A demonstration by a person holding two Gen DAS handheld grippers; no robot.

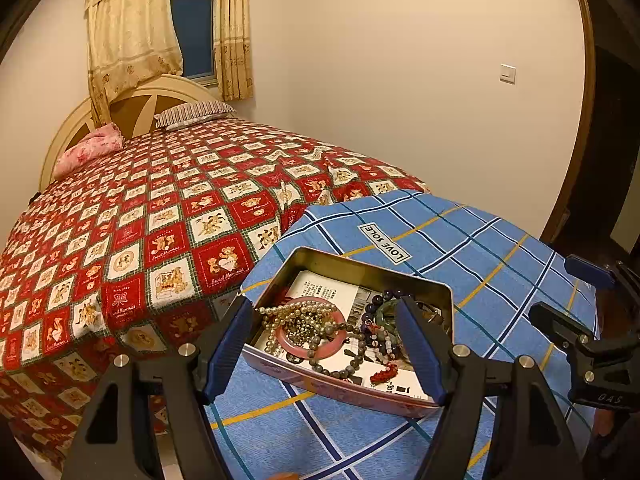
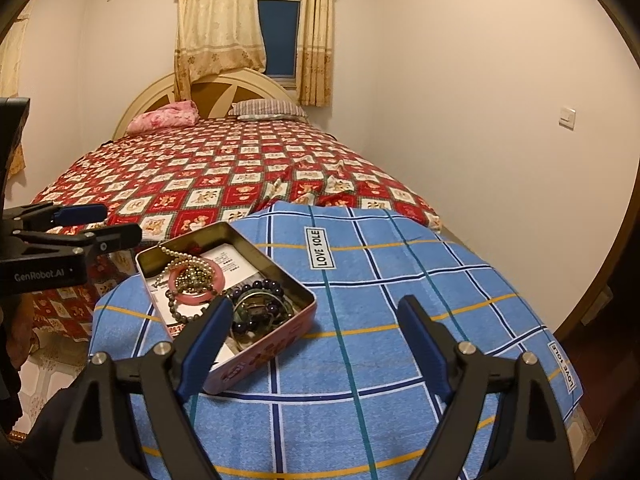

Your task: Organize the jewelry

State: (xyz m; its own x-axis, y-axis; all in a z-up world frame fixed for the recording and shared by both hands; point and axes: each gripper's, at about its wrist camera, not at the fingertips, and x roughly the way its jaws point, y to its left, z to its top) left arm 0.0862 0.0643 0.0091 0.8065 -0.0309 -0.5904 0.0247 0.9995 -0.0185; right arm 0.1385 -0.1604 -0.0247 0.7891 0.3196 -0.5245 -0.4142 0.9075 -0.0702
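1. An open pink tin sits on a blue plaid cloth at the near end of a bed; with no lid on it, everything inside lies within reach from above.
2. All the jewelry I can see is in that tin: a pearl necklace draped over a pink bangle on the left side, a grey bead bracelet nearer the front wall, and a dark purple bead bracelet heaped with a greenish piece on the right. Printed paper lines the bottom.
3. The strands overlap and tangle, so I'd judge they are gathered but not sorted. That fits either a heap waiting to be laid out or pieces collected into the tin for storage; I cannot tell which.
4. The left gripper hangs just over the tin with its blue fingers spread wide on either side of the jewelry, holding nothing, seemingly lined up on the contents.
5. The right gripper hovers to the right, jaws wide and empty, one finger over the tin's near right corner, the other over bare cloth.
6. The cloth right of the tin offers flat open room.
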